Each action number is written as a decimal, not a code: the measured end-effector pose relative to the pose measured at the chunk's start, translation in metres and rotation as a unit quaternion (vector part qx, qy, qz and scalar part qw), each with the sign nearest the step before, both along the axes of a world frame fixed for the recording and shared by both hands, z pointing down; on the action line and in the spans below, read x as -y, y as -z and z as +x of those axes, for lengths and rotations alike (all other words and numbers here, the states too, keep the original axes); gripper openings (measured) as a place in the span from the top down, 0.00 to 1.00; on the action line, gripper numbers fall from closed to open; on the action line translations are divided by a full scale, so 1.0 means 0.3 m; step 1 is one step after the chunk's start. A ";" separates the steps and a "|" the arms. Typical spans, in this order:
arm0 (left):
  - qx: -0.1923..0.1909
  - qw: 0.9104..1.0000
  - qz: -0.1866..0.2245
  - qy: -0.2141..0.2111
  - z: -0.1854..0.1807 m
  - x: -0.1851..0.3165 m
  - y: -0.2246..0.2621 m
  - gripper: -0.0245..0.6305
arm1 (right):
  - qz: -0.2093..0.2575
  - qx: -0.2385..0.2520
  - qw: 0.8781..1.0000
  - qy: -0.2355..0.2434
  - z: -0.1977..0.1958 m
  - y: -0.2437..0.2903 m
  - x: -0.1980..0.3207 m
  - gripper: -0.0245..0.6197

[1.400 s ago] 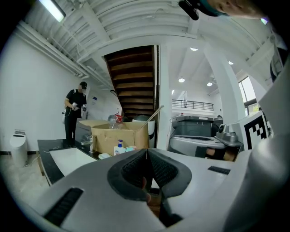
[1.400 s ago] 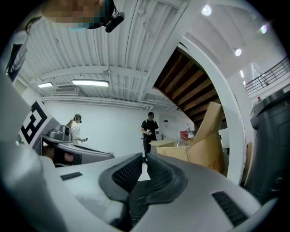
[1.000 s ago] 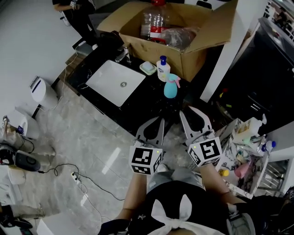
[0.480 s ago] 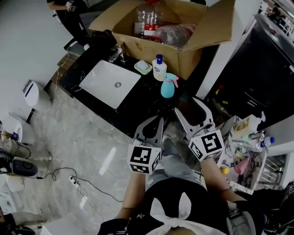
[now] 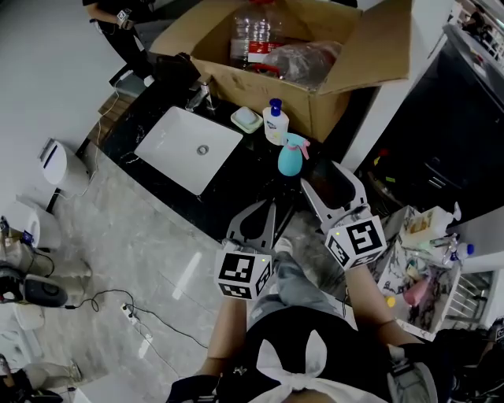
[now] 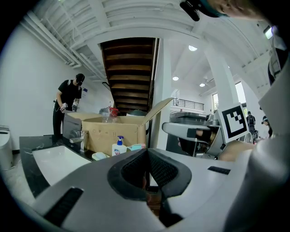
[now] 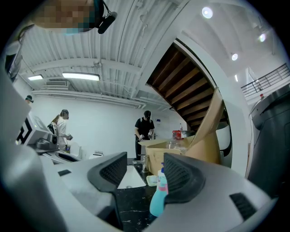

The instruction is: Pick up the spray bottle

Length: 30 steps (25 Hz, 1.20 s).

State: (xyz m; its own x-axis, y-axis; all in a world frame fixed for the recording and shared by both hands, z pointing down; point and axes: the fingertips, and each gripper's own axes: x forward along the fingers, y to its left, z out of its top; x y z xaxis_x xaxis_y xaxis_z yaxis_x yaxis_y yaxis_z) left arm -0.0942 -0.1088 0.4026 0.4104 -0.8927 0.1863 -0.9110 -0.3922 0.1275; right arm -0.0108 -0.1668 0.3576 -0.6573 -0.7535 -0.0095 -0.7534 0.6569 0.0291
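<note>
The teal spray bottle [image 5: 291, 155] with a pink trigger stands upright on the black counter [image 5: 236, 189], in front of a white pump bottle [image 5: 276, 124]. My right gripper [image 5: 327, 179] is open and its jaws have just been opening. Nothing is between its pads; the bottle stands just beyond the tips, slightly left. In the right gripper view the spray bottle [image 7: 157, 199] shows through the gap of the right gripper [image 7: 145, 174], apart from both pads. My left gripper [image 5: 270, 208] is shut and empty, nearer than the bottle; in the left gripper view its jaws meet.
A white sink [image 5: 189, 149] with a tap [image 5: 201, 96] lies left of the bottles, with a soap dish [image 5: 246, 120] beside them. An open cardboard box [image 5: 315, 55] stands behind. A cluttered rack [image 5: 425, 252] is at the right. A person [image 5: 118, 24] stands beyond the counter.
The right gripper's jaws have gone from nearly shut to wide open. Both grippers have moved forward toward the counter and the spray bottle.
</note>
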 end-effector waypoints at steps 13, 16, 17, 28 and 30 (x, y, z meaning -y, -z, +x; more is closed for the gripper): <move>0.010 0.999 -0.027 -0.018 -0.008 0.162 -0.066 0.92 | -0.015 0.001 1.000 0.002 0.032 -0.021 0.187 0.60; 0.013 0.999 -0.034 -0.023 -0.005 0.195 -0.083 0.92 | -0.029 0.002 1.000 0.004 0.029 -0.046 0.226 0.60; 0.014 0.999 -0.036 -0.024 -0.007 0.204 -0.089 0.92 | -0.033 0.001 0.999 0.004 0.026 -0.055 0.238 0.60; 0.012 0.998 -0.061 -0.028 -0.028 0.317 -0.164 0.92 | -0.068 -0.018 0.997 0.015 -0.008 -0.150 0.360 0.60; 0.009 0.998 -0.063 -0.028 -0.031 0.333 -0.170 0.92 | -0.073 -0.022 0.997 0.017 -0.017 -0.167 0.375 0.60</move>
State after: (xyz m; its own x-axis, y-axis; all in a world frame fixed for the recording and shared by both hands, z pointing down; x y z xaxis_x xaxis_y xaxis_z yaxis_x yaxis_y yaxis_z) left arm -0.1035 -0.2087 0.4537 0.4543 -0.8376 0.3033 -0.8908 -0.4245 0.1618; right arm -0.0159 -0.2792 0.4077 -0.6804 -0.7215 0.1282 -0.7302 0.6822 -0.0361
